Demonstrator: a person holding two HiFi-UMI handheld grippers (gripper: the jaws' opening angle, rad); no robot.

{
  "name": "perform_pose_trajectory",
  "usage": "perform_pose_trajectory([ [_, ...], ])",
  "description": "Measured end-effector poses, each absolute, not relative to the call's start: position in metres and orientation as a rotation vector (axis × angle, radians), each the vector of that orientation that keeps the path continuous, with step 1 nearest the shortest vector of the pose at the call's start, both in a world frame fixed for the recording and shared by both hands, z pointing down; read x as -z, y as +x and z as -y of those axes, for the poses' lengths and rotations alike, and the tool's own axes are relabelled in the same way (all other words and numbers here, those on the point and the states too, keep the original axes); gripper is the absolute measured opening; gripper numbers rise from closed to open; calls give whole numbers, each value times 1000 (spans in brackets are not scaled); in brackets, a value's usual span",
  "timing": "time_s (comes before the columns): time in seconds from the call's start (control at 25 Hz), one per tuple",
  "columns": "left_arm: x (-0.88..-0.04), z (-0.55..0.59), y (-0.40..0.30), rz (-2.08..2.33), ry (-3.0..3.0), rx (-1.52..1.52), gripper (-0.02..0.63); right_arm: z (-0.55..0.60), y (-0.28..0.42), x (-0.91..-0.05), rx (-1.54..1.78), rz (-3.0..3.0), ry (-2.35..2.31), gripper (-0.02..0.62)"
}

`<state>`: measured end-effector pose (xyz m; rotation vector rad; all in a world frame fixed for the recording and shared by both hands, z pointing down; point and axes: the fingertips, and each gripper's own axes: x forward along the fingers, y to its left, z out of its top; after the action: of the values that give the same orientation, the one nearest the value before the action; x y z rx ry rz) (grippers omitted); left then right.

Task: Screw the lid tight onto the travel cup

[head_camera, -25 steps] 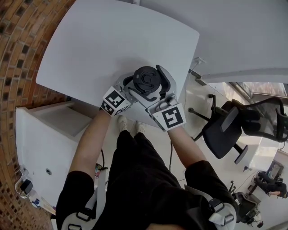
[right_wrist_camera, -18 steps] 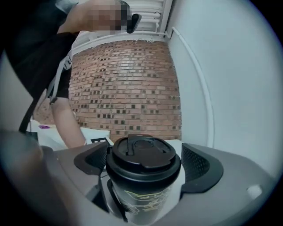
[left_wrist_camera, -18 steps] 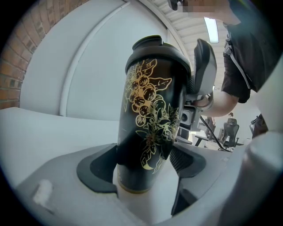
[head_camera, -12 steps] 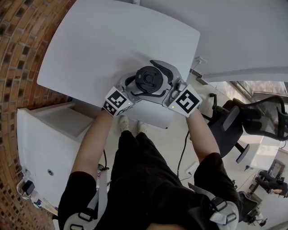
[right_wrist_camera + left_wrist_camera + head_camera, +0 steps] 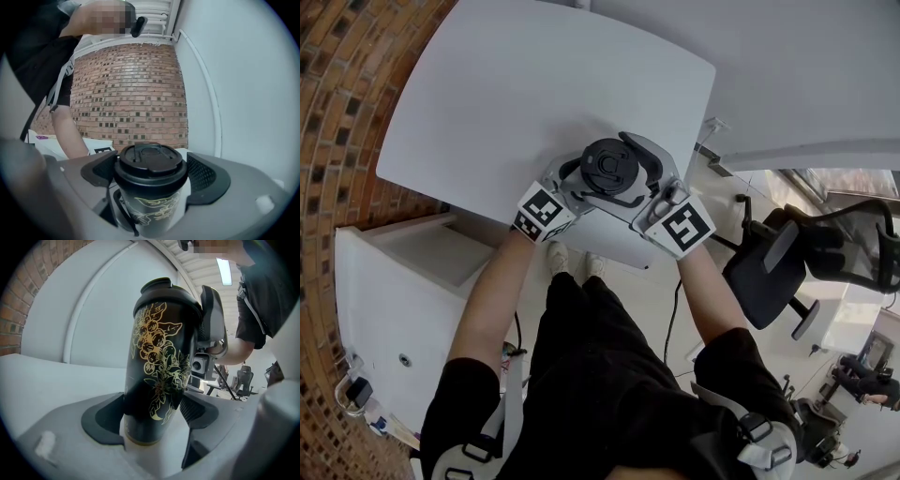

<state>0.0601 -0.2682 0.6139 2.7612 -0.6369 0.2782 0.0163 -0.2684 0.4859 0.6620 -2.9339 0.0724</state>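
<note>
Standing near the front edge of the white table (image 5: 506, 103), the black travel cup (image 5: 157, 362) with its gold flower print looks rigid and glossy. I would guess it is light if empty, and apt to spin or tip under a twist. Sensibly, the left gripper (image 5: 152, 417) clamps the lower body, pads pressed to either side. The right gripper (image 5: 152, 173) has its jaws closing on the lid (image 5: 149, 161), which sits between them, pads at its thick rim. That rim seems the best purchase; the smooth tapered wall below would probably slip.
</note>
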Motion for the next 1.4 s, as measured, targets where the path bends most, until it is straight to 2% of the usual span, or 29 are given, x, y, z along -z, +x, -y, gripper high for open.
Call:
perform_pose_trajectory([
  [0.48,-614,268,61,637,2763,-280,377,268,29,-489,-107,2826,1190,426],
  [0.56,-614,269,61,638,2761,-279,377,266,28,-490,-138,2848,1151,434],
  [0.64,-613,268,61,638,2761,-278,377,262,26,-488,-177,2908,1011,494],
  [0.96,-613,269,62,637,2763,-281,377,264,19,-487,-125,2896,342,494],
  [1.4,-613,268,60,638,2764,-279,377,267,15,-490,-78,2902,571,459],
])
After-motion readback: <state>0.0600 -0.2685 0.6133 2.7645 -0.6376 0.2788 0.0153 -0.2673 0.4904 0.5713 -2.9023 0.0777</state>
